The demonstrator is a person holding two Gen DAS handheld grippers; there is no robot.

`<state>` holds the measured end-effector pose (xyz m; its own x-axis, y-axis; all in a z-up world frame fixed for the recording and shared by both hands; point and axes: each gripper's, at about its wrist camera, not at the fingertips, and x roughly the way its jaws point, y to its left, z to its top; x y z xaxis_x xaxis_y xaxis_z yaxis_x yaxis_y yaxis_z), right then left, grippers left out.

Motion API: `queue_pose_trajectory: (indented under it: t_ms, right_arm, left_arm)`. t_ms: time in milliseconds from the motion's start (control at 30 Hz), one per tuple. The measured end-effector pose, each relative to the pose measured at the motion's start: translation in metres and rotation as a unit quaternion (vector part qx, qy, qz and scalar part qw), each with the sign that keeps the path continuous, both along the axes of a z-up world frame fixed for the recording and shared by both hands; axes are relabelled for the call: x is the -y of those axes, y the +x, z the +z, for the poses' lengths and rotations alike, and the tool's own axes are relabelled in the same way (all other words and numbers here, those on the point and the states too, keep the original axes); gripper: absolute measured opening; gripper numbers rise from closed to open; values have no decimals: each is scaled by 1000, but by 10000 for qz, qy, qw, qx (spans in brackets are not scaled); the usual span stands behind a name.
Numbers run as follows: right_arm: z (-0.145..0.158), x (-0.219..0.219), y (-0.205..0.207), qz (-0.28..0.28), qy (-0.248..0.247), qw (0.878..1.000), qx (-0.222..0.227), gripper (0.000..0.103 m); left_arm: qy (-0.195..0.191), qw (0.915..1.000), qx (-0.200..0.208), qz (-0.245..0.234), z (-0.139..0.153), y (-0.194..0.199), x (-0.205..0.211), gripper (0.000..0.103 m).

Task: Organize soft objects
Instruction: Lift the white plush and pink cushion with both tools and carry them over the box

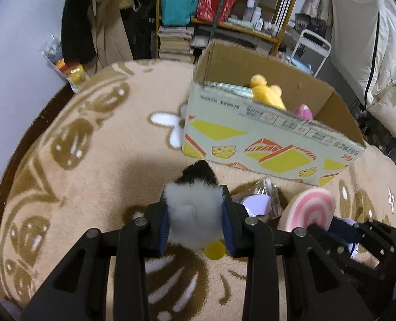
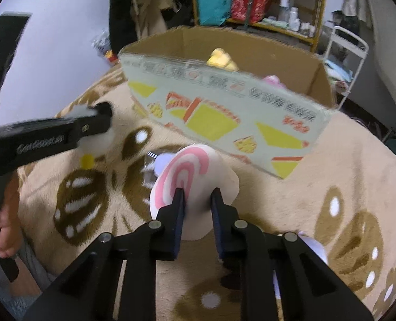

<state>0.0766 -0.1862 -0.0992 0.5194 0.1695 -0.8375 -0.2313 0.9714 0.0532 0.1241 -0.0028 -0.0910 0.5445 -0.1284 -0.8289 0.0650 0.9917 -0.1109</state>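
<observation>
Ahead of both tongs stands an open cardboard box (image 1: 264,139), holding a yellow plush (image 1: 267,92) and a pink plush (image 1: 302,111) that peek over its near wall. Bare blanket (image 1: 104,160) lies between tongs and box. Left gripper (image 1: 195,211) is clamped on a white-and-black fluffy toy (image 1: 192,214). Right gripper (image 2: 196,203) pinches a pink-swirl cushion (image 2: 190,171); a clear packet (image 1: 264,198) lies just beyond it.
</observation>
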Motion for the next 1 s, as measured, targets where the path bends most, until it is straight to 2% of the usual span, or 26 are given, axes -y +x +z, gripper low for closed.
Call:
queue_pose_trajectory:
  t_ms: [300, 367, 433, 567, 800, 1000]
  right_arm:
    - [50, 29, -16, -479, 284, 9962, 672, 20]
    - [61, 35, -19, -562, 383, 9944, 806, 20]
    - [72, 40, -21, -622, 431, 9926, 945, 20]
    - [86, 48, -19, -725, 552, 9897, 1107, 20]
    - [108, 61, 11, -825, 712, 9858, 1279, 20]
    - [124, 60, 45, -591, 475, 9853, 1532, 20]
  left_arm:
    - [405, 9951, 892, -114, 53, -40, 10, 31]
    - [361, 9936, 1064, -152, 66, -47, 11, 31]
    - [311, 9917, 1236, -164, 79, -52, 11, 31]
    - [507, 9850, 1620, -299, 104, -55, 17, 32]
    - [333, 9756, 2147, -310, 129, -34, 20, 32]
    - [328, 9692, 2415, -342, 141, 2, 26, 32]
